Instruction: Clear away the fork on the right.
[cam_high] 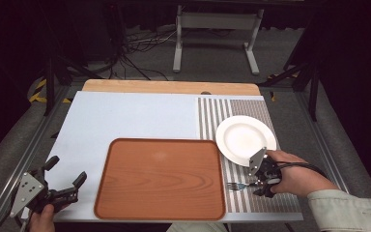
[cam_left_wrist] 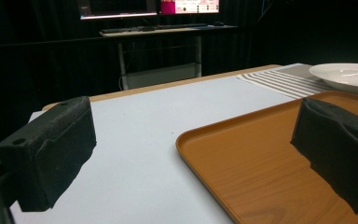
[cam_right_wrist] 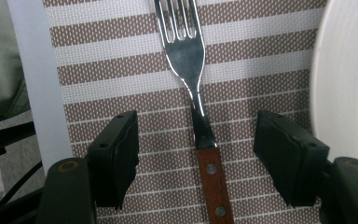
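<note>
Poised over the striped placemat [cam_high: 263, 193], the right gripper [cam_right_wrist: 196, 156] has its jaws spread wide with nothing between the pads yet; they stand one on each side of a fork [cam_right_wrist: 193, 84], clear of it on both sides. In the right gripper view the fork's long axis runs straight up the middle between the jaws, tines away from the camera and wooden riveted handle toward it, so the jaws would close across the neck where metal meets wood. From above, the fork [cam_high: 235, 185] lies on the placemat just in front of the white plate [cam_high: 244, 137] and beside the right edge of the wooden tray [cam_high: 160, 180], tines toward the tray. The left gripper [cam_high: 60, 186] hangs well apart at the table's near left corner, also wide open and empty, so the right hand [cam_high: 297, 176] is plainly the nearer one. No brand, label or readable writing shows on any of these.
</note>
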### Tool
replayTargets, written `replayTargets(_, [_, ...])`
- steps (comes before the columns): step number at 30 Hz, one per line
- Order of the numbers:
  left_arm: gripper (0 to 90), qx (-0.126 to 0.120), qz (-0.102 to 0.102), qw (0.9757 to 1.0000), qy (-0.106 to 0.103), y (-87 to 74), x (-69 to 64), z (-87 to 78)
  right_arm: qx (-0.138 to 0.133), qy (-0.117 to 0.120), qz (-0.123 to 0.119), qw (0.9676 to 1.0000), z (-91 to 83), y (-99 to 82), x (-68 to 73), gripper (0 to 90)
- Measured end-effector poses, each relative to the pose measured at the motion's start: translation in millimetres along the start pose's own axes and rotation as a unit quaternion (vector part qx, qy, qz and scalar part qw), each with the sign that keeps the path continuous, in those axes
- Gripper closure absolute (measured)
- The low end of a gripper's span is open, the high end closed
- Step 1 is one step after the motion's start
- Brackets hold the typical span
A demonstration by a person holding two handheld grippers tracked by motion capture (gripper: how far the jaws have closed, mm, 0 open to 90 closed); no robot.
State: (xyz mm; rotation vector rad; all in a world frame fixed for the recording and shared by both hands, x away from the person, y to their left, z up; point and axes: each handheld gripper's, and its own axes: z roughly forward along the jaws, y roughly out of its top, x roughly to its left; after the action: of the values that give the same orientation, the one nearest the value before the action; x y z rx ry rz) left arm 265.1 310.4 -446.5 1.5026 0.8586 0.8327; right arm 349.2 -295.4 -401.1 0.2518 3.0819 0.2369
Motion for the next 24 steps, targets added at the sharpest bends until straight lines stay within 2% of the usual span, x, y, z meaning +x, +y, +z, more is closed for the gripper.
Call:
replayTargets(8, [0.6,0.001,0.0,1.0,-0.002,0.0,-0.3,0.3,0.03,0.012,-0.015,0.9994,5.2,-0.5,-1.3,36.3])
replayTargets(10, [0.6,0.001,0.0,1.0,-0.003,-0.1,-0.3,0.4,0.036,0.01,-0.011,0.9993,6.3,-1.0,-1.5,38.2])
replayTargets(12, [0.6,0.001,0.0,1.0,-0.004,-0.2,-0.4,0.7,0.04,0.01,-0.021,0.999,6.9,-0.9,-2.5,40.3])
replayTargets(16, [0.6,0.002,0.001,1.0,-0.005,-0.1,-0.9,0.7,0.052,0.008,-0.051,0.9973,8.2,0.5,-5.2,50.4])
replayTargets(21, [0.6,0.002,0.001,1.0,-0.005,-0.1,-0.9,0.8,0.068,0.007,-0.06,0.9959,8.4,0.4,-7.5,66.2])
replayTargets(22, [0.6,0.002,0.001,1.0,-0.005,-0.1,-0.9,0.8,0.068,0.007,-0.06,0.9959,8.4,0.4,-7.5,66.2])
replayTargets(24, [0.6,0.002,0.001,1.0,-0.006,-0.2,-1.1,0.8,0.079,0.006,-0.069,0.9944,8.7,1.3,-8.8,72.2])
